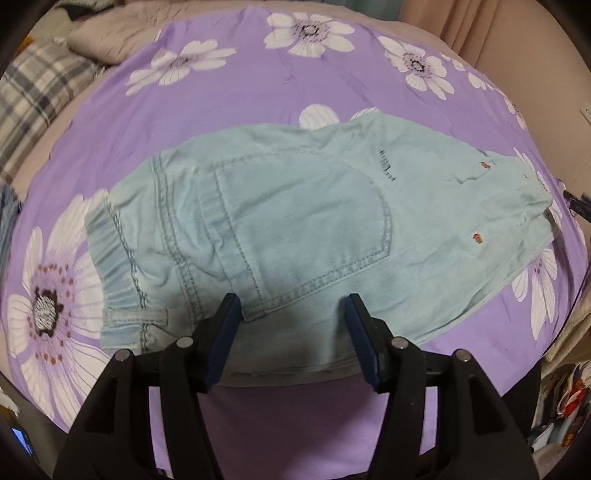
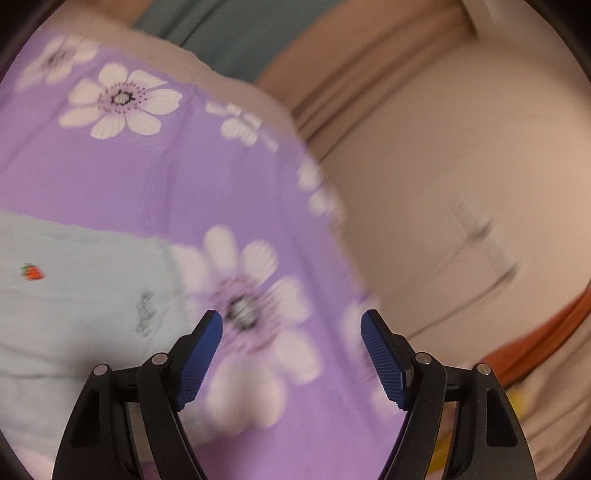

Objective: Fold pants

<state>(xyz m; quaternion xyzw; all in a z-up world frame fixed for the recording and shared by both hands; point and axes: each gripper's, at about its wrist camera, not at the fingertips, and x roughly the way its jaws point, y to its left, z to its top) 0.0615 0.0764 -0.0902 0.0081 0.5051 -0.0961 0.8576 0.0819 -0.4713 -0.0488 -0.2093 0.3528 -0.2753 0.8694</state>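
Note:
Light blue denim pants (image 1: 295, 229) lie folded flat on a purple flowered sheet (image 1: 258, 85), waistband to the left, leg ends to the right, back pocket up. My left gripper (image 1: 291, 306) is open and empty, hovering over the pants' near edge. In the right wrist view the pants (image 2: 74, 295) show at the left, with a small strawberry mark. My right gripper (image 2: 291, 325) is open and empty above the sheet (image 2: 147, 177), to the right of the pants' end. That view is blurred.
A plaid pillow (image 1: 33, 103) and beige bedding (image 1: 110, 33) lie at the far left. The bed's right edge (image 2: 317, 177) drops off to a beige wall or floor area (image 2: 461, 166). Clutter (image 1: 561, 398) sits at the lower right.

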